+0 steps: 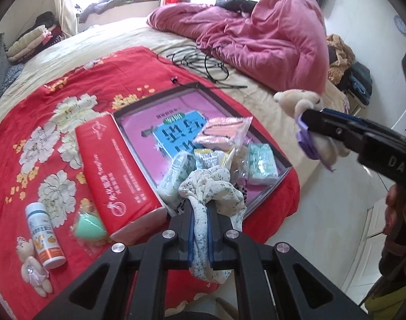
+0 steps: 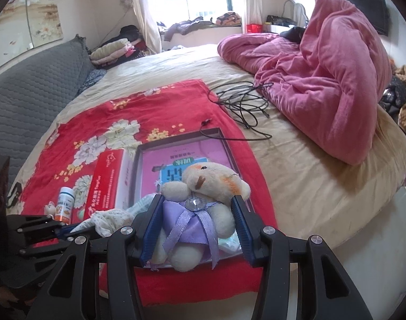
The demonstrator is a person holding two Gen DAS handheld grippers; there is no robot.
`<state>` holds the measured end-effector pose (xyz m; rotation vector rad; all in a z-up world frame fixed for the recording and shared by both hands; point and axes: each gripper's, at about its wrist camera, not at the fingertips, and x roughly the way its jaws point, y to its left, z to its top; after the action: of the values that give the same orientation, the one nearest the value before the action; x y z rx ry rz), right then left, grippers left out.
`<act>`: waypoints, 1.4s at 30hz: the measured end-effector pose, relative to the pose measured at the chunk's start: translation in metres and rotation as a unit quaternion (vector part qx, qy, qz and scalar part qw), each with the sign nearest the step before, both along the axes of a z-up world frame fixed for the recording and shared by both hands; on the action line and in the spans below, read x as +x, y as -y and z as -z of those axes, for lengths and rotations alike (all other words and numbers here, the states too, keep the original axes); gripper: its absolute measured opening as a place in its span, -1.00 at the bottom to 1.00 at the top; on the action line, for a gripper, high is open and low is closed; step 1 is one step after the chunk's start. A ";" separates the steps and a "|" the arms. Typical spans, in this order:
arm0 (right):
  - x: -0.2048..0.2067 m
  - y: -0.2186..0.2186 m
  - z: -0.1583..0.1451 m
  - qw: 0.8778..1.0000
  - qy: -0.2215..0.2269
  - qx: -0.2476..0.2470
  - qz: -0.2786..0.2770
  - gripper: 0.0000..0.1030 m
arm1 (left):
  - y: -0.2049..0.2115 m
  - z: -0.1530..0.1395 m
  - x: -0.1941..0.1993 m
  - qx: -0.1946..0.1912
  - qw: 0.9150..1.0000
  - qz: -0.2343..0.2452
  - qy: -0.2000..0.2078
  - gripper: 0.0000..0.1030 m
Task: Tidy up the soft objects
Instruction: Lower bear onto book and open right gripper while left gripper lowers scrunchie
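Note:
My left gripper [image 1: 200, 208] is shut on a white floral cloth [image 1: 213, 186] and holds it above the near end of a shallow box lid [image 1: 267, 133] with a pink lining. The lid holds several soft packets and tissue packs [image 1: 261, 164]. My right gripper [image 2: 196, 202] is shut on a cream teddy bear in a purple dress [image 2: 200, 200], held above the lid [image 2: 221, 141]. In the left wrist view this bear [image 1: 301, 101] hangs at the right, past the bed's edge. A second small bear [image 1: 32, 266] lies at the cloth's left.
A red tissue box [image 1: 117, 170], a green sponge [image 1: 89, 225] and a white bottle [image 1: 44, 234] lie on the red floral cloth [image 1: 69, 80]. Black cables [image 2: 240, 101] and a pink duvet [image 2: 323, 80] lie further back on the bed. Floor lies to the right.

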<state>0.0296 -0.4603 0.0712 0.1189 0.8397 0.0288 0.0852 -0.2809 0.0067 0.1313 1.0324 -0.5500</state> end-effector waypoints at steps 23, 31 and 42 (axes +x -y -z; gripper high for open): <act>0.033 0.020 0.057 0.998 -0.057 0.000 0.010 0.02 | 0.017 0.064 0.057 0.022 0.998 -0.007 -0.050 -0.86; 0.050 0.016 0.072 0.998 -0.067 -0.014 0.007 0.02 | 0.021 0.069 0.069 0.021 0.999 -0.006 -0.048 -0.85; 0.058 0.015 0.094 0.997 -0.077 -0.025 0.012 0.02 | 0.022 0.070 0.077 0.017 0.999 -0.003 -0.046 -0.85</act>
<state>0.0872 -0.4757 -0.0231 0.0847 0.9925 -0.0234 0.1624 -0.3033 -0.0634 0.1348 1.1322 -0.5368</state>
